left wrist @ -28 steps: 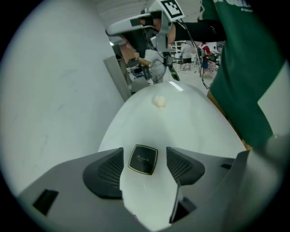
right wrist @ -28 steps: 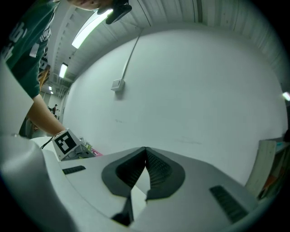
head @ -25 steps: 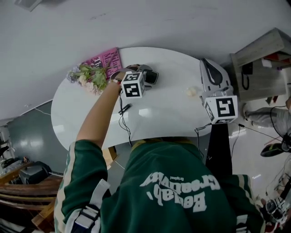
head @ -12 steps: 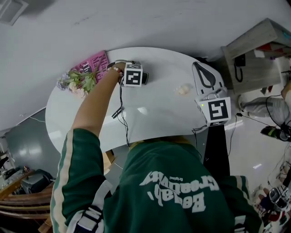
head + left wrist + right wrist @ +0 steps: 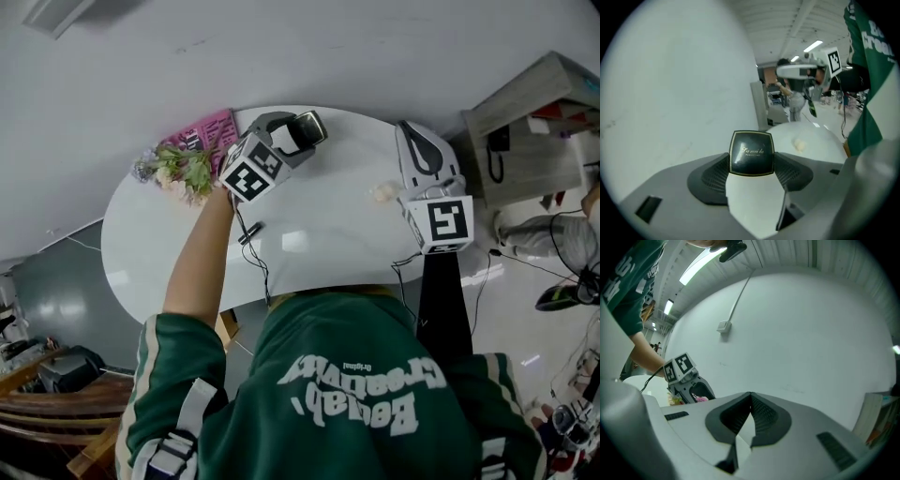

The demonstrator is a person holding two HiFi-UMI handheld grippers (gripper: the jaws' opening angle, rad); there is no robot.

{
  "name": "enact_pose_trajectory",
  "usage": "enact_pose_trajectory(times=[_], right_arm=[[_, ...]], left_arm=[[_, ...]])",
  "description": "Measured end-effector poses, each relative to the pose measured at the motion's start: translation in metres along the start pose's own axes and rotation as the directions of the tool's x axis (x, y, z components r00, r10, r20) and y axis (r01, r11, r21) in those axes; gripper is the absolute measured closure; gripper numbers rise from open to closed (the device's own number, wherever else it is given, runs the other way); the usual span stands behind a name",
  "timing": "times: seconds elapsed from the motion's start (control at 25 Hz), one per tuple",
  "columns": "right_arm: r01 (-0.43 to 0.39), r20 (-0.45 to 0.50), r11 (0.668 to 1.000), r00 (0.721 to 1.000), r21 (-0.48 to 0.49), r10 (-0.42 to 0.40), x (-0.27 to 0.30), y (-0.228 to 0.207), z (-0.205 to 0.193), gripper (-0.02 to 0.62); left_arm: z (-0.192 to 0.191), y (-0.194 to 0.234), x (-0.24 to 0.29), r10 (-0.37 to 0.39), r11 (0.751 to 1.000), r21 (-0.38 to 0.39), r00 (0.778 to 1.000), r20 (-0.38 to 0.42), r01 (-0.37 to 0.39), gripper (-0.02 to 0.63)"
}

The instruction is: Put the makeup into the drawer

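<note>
Left tongs [image 5: 300, 133] were clenched on the black square makeup compact with gold edging [image 5: 751, 153], pads pressing its two sides and the lid turned toward the gripper camera. They held it in the air above the far edge of the white oval desk [image 5: 169, 244], touching nothing else. My read: it was carried clear of the surface so it could travel to the drawer without dragging. I could not find an open drawer in any view. The grey cabinet [image 5: 534, 131] off the desk's right end was my best guess, not confirmed. Right tongs [image 5: 750, 401] were pinched together with nothing between them, hovering over the desk's right end and pointing at the wall. I judged them parked there, free to work the drawer front. On the desk lay a pink magazine [image 5: 214, 129] and a bunch of pale flowers with green leaves [image 5: 183, 169], both just beside the left tongs, plus a small cream lump [image 5: 383, 192] near the right tongs. Compact not yet stowed.
</note>
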State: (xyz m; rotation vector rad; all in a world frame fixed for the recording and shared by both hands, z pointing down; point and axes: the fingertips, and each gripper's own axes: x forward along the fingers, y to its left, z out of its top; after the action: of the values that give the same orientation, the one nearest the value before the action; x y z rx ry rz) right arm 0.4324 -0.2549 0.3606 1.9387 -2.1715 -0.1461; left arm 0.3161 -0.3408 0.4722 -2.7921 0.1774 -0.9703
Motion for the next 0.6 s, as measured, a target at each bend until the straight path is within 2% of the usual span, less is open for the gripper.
enact_pose_trajectory(times=[0.04, 0.12, 0.24, 0.4, 0.44, 0.52, 0.56, 0.6], right_arm=[[0.010, 0.020, 1.000, 1.000, 0.008, -0.010, 0.001, 0.000, 0.006, 0.586], [0.025, 0.036, 1.000, 0.999, -0.002, -0.025, 0.001, -0.001, 0.013, 0.586], [0.059, 0.063, 0.998, 0.996, -0.021, -0.058, -0.001, -0.004, 0.024, 0.586], [0.099, 0.108, 0.994, 0.990, -0.040, -0.094, -0.006, -0.005, 0.040, 0.586], [0.106, 0.121, 0.993, 0.988, -0.049, -0.099, -0.006, -0.004, 0.045, 0.586], [0.113, 0.139, 0.991, 0.985, -0.067, -0.103, -0.007, -0.005, 0.054, 0.586], [0.114, 0.145, 0.991, 0.984, -0.072, -0.103, -0.007, -0.005, 0.056, 0.586], [0.113, 0.149, 0.991, 0.984, -0.072, -0.101, -0.007, -0.004, 0.058, 0.586]], left_arm=[[0.016, 0.006, -0.014, 0.059, 0.998, -0.032, 0.997, 0.056, -0.057, 0.279], [0.043, 0.016, -0.041, 0.170, 0.982, -0.107, 0.973, 0.153, -0.155, 0.279], [0.069, 0.024, -0.077, 0.313, 0.940, -0.221, 0.915, 0.255, -0.260, 0.281], [0.084, 0.016, -0.109, 0.438, 0.887, -0.302, 0.843, 0.313, -0.349, 0.281], [0.089, 0.013, -0.120, 0.478, 0.867, -0.324, 0.816, 0.326, -0.379, 0.281], [0.101, 0.009, -0.147, 0.568, 0.814, -0.383, 0.737, 0.367, -0.436, 0.281], [0.106, 0.007, -0.157, 0.593, 0.797, -0.408, 0.705, 0.389, -0.446, 0.281], [0.108, 0.004, -0.162, 0.601, 0.792, -0.414, 0.690, 0.403, -0.448, 0.281]])
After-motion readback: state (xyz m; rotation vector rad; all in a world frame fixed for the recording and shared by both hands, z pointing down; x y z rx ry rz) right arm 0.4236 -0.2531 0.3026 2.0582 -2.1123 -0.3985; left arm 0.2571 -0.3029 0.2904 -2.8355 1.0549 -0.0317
